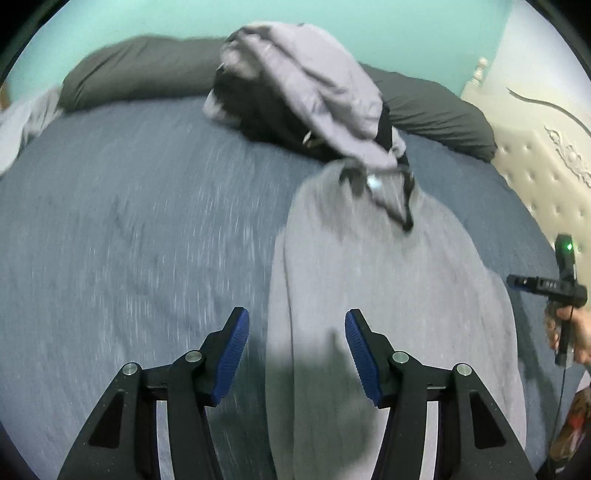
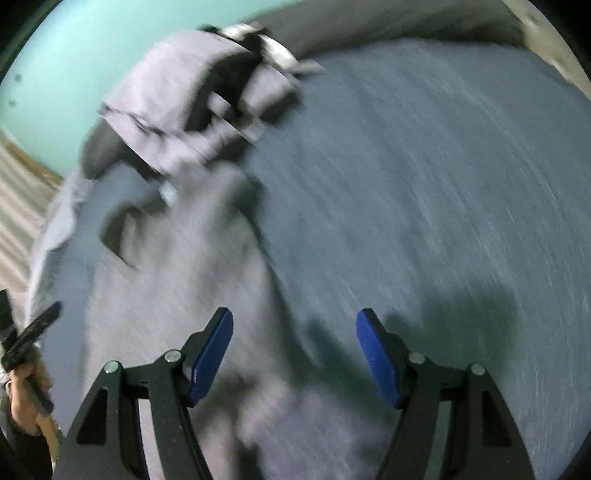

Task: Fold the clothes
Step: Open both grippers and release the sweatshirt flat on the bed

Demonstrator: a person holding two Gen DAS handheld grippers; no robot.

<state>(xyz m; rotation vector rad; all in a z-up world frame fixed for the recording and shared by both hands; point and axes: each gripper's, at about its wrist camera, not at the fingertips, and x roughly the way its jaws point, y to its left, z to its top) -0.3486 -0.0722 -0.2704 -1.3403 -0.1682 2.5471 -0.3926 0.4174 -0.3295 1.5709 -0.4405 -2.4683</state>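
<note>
Looking along the left tongs [image 1: 297,354], their blue ribbed pads stand apart and hold nothing above a long light grey knit garment [image 1: 388,295] lying flat on the blue-grey bed [image 1: 129,221], below a heap of lilac and black clothes [image 1: 306,92]. From the right view, the right tongs [image 2: 295,354] also gape empty over the garment's edge [image 2: 177,295]; this picture is blurred.

We get left wrist cam close over bed [image 1: 110,221], angled down, facing teal wall [image 1: 406,22]. Right wrist cam same setup, rolled and blurrier. Both share grey garment [image 1: 369,295], clothes pile [image 1: 306,88]; each catches other gripper at edge.
</note>
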